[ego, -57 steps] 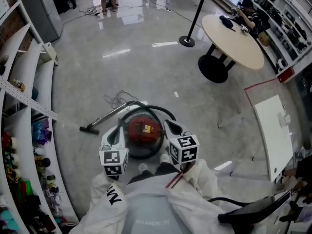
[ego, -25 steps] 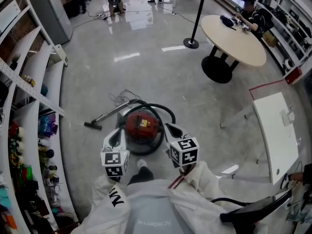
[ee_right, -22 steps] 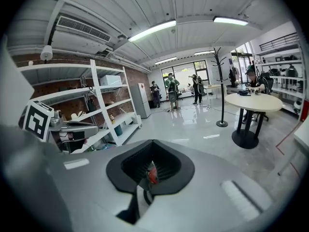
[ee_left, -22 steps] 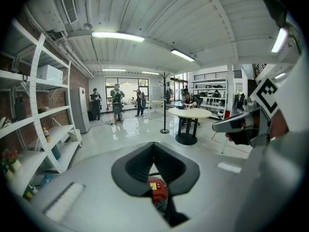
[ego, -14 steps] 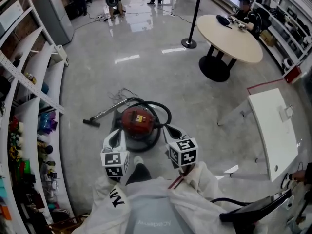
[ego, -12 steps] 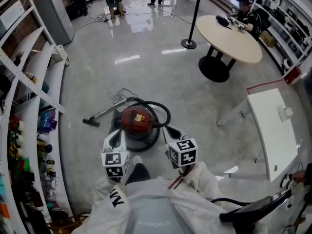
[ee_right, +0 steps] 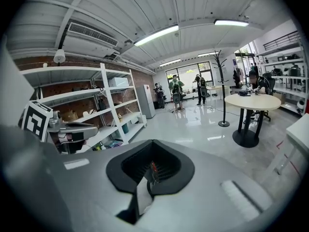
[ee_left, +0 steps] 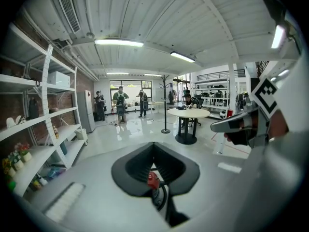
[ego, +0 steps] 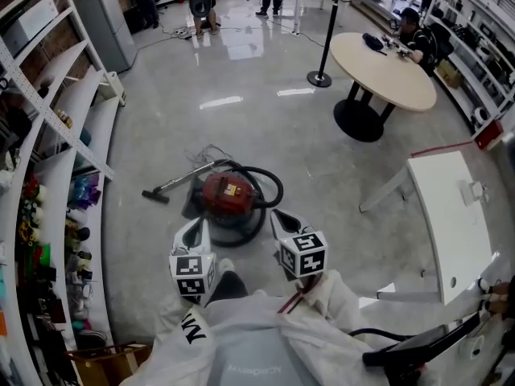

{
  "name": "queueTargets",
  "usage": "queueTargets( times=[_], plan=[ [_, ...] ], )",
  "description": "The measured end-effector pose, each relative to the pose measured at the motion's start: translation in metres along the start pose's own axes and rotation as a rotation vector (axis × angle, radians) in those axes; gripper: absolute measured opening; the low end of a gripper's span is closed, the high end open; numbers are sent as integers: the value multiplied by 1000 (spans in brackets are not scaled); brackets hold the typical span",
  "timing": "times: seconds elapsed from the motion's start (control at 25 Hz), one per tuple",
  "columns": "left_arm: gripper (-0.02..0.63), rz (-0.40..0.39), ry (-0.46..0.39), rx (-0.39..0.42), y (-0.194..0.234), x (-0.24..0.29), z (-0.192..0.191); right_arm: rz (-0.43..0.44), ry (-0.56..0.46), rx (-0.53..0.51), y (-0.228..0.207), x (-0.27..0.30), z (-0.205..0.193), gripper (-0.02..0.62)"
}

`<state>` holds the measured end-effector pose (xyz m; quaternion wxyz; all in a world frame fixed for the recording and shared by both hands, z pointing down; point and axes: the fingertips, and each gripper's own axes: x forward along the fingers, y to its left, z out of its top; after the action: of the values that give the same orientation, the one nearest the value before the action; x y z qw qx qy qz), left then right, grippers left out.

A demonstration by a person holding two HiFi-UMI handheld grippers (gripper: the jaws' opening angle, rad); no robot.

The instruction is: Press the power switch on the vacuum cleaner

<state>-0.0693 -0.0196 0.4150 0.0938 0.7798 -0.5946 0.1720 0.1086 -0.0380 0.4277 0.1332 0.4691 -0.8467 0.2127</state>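
1. We hold both tongs out ahead of us, and the red vacuum cleaner (ego: 228, 195) sits on the polished floor (ego: 241, 119) ahead of and below them, roughly midway between the two and touched by neither.
2. The left tongs (ego: 198, 223) are pressed together at the tip and carry nothing. Their own view shows only a sliver of the red shell (ee_left: 153, 180) through the dark hollow behind the closed tip (ee_left: 154, 144).
3. The right tongs (ego: 275, 215) are likewise pressed together and empty, with the same red speck (ee_right: 152, 167) in the hollow of their view (ee_right: 153, 141).
4. A black hose (ego: 269, 185) loops round the side of the canister away from the tongs, and the wand (ego: 173, 185) runs off on the left tongs' side to its floor nozzle.
5. A pale label marks the top of the shell, but we cannot pick out the power switch itself from up here.
6. We judge the canister a rigid, smooth plastic body, weighty enough to stay put under a push, though it may roll if pushed sideways.
7. Nothing needs gripping. The switch probably wants a firm press straight down from one closed tip.
8. The glossy shell could let that tip skid, so a square, centred contact looks safest.
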Motion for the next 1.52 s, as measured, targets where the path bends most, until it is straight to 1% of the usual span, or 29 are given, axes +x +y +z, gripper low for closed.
queueTargets(
  times=[0.28, 0.56, 0.76, 0.92, 1.08, 1.2, 1.52],
  plan=[
    [0, 20, 11, -2, 1, -13, -5, 28, -9, -8, 11, -5, 0, 0],
    [0, -11, 17, -5, -4, -11, -12, 16, 7, 15, 14, -5, -11, 0],
    [0, -3, 9, -13, 10, -12, -7, 16, 20, 18, 20, 2, -5, 0],
    [0, -2, 20, -29, 23, -18, -13, 7, 24, 18, 30, 4, -3, 0],
    [0, -9, 8, -28, 35, -19, -11, 15, 11, -10, 47, 11, 4, 0],
    [0, -21, 11, -31, 39, -21, -16, 13, 21, -33, 56, 14, 1, -2],
    [0, -37, 12, -43, 52, -22, -21, 3, 30, -34, 69, 22, -1, -2]
  ],
)
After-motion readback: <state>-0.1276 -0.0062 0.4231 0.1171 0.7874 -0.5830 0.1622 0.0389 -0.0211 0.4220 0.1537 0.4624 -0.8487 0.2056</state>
